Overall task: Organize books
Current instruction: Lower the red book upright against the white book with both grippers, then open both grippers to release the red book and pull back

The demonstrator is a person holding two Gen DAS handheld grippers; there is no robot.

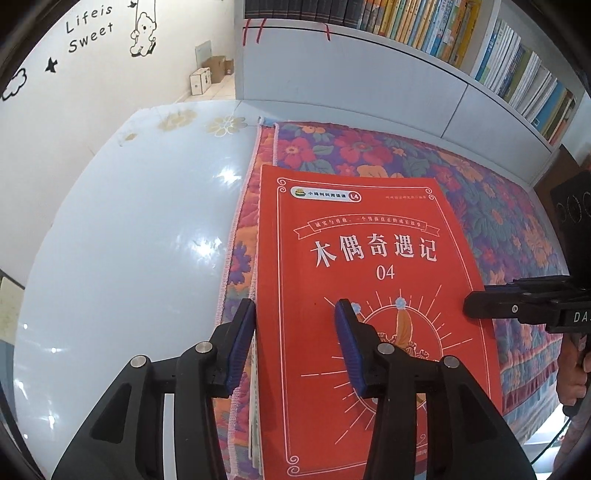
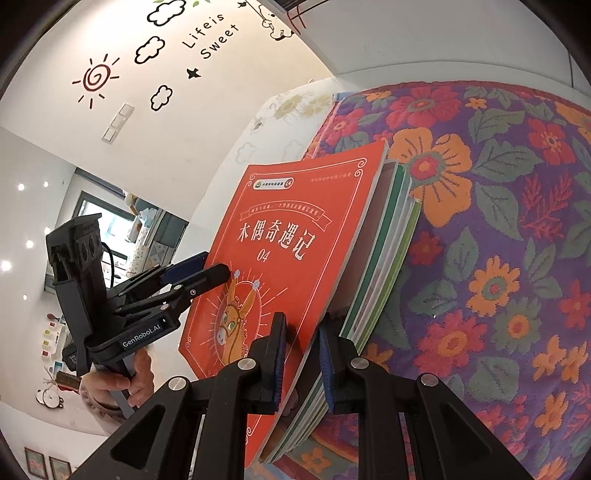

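A red book [image 1: 369,295] with white Chinese lettering lies on top of a small stack of thin books [image 2: 388,240], on a floral cloth [image 1: 369,147]. My left gripper [image 1: 295,332] stands open astride the red book's left edge, one blue pad off the stack's side and the other over the cover. From the right wrist it shows at that same edge [image 2: 212,267]. My right gripper [image 2: 301,354] is shut on the red book [image 2: 288,229] at its right edge, one finger on the cover, the other under it. A dark gap separates that edge from the books below.
The cloth covers the right part of a glossy white table [image 1: 129,240]. A white bookshelf [image 1: 443,33] packed with upright books stands behind the table. A hand [image 2: 140,373] holds the left gripper's handle. Cardboard boxes [image 1: 207,75] sit on the floor by the decorated wall.
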